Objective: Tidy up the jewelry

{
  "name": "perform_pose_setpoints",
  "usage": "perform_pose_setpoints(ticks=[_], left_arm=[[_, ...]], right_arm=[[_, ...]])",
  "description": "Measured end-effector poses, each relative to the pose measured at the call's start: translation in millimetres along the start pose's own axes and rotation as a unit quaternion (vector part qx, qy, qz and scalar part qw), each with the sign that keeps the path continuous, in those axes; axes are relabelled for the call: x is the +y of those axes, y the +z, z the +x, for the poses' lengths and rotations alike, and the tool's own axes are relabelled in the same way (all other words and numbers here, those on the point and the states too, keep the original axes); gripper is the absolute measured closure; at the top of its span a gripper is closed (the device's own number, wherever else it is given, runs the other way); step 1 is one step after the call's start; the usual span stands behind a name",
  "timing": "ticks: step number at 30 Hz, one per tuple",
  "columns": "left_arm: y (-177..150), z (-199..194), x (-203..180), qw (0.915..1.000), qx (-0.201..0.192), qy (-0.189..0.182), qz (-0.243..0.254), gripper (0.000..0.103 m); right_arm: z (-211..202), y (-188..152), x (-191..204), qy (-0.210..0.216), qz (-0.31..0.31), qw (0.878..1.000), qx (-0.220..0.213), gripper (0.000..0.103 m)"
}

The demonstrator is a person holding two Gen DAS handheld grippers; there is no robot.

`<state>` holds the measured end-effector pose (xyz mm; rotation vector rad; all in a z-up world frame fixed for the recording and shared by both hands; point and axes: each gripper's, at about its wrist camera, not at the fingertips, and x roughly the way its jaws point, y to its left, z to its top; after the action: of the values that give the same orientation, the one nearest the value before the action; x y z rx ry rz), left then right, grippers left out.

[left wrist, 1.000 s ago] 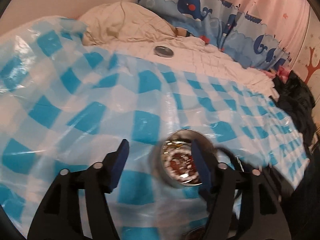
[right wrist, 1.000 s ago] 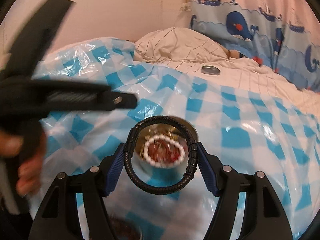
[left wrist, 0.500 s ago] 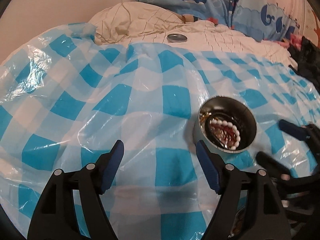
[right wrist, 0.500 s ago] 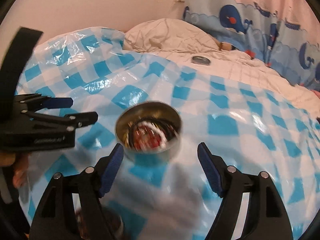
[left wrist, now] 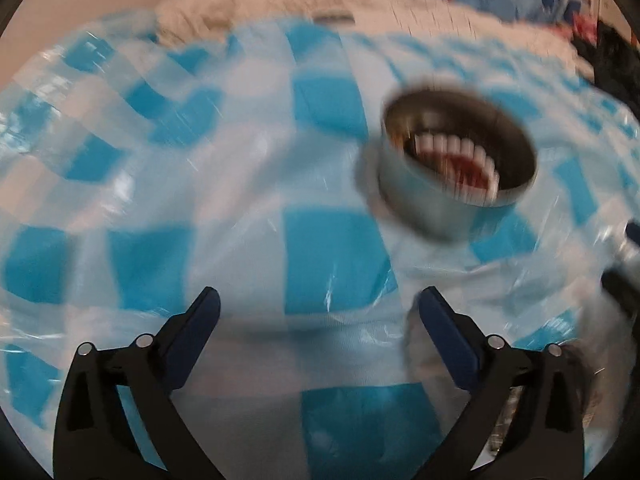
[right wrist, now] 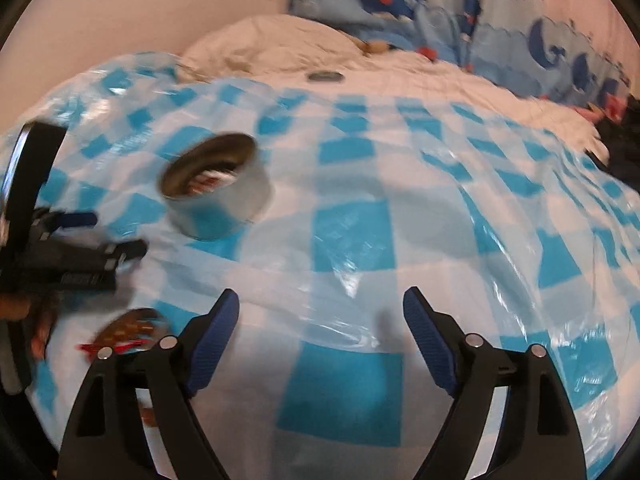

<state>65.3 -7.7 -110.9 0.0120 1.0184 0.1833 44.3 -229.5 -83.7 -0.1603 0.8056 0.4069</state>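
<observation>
A round metal tin [left wrist: 456, 168] stands on the blue-and-white checked plastic sheet [left wrist: 332, 264]. A white bead bracelet [left wrist: 452, 152] and other jewelry lie inside it. The tin also shows in the right wrist view [right wrist: 218, 190], to the left. My left gripper [left wrist: 318, 320] is open and empty, below and left of the tin. My right gripper [right wrist: 320, 312] is open and empty, to the right of the tin. The left gripper shows in the right wrist view [right wrist: 80, 240] at the left edge.
A metal lid [right wrist: 326, 76] lies on the white quilt [right wrist: 400, 76] at the back. A second container with reddish items [right wrist: 128, 330] sits at the lower left. Whale-print fabric [right wrist: 420, 4] hangs behind. Dark clothing [right wrist: 620, 140] lies at the right.
My right gripper let the black ring and bead bracelet go into the tin, then drew back and to the right. My left gripper pulled back from the tin.
</observation>
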Motion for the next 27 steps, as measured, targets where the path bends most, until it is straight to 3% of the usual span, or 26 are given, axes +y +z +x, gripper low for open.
perform_pose_setpoints(ticks=[7,16,27], left_arm=[[-7,1,-2,0.9999,-0.015,0.004,0.000,0.007],[-10,2,6,0.9994,-0.022,-0.018,-0.018,0.007],[-10,3,6,0.9995,-0.022,-0.017,-0.018,0.007]], right_arm=[[20,-6,0,-0.021,-0.001,0.999,0.029,0.008],[24,-8,0,-0.022,-0.003,0.999,0.035,0.008],[26,-8,0,-0.024,-0.005,0.999,0.035,0.007]])
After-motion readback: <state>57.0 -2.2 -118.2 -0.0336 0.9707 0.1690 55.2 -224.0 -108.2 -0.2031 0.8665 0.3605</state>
